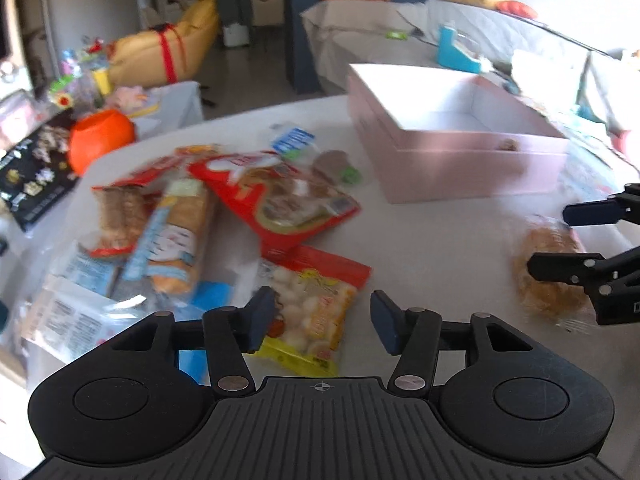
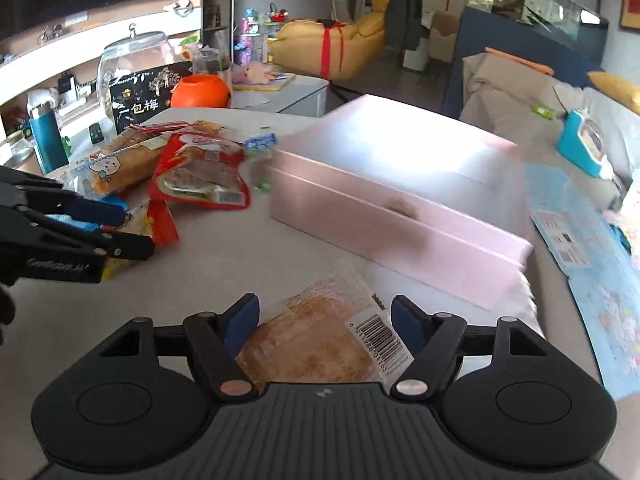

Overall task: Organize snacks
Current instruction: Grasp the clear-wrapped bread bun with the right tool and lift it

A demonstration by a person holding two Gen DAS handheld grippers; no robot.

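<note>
Crinkly clear-wrapped bread packet (image 2: 320, 344) between spread right gripper (image 2: 324, 326) jaws, beside smooth pink box (image 2: 400, 200).

Black ribbed tool (image 1: 322, 322) bodies; blue pads (image 2: 240, 322); silver rivets

Black bag (image 2: 144, 96) reads "一包梅"; bread packet (image 2: 320, 344) barcode, perhaps "6911988".

Bright daylight washes both views; glare whitens the pink box (image 2: 396, 184) top. Motion blur smears the snack pile (image 1: 224, 216) left of it. Fisheye curvature bends the edges.
</note>
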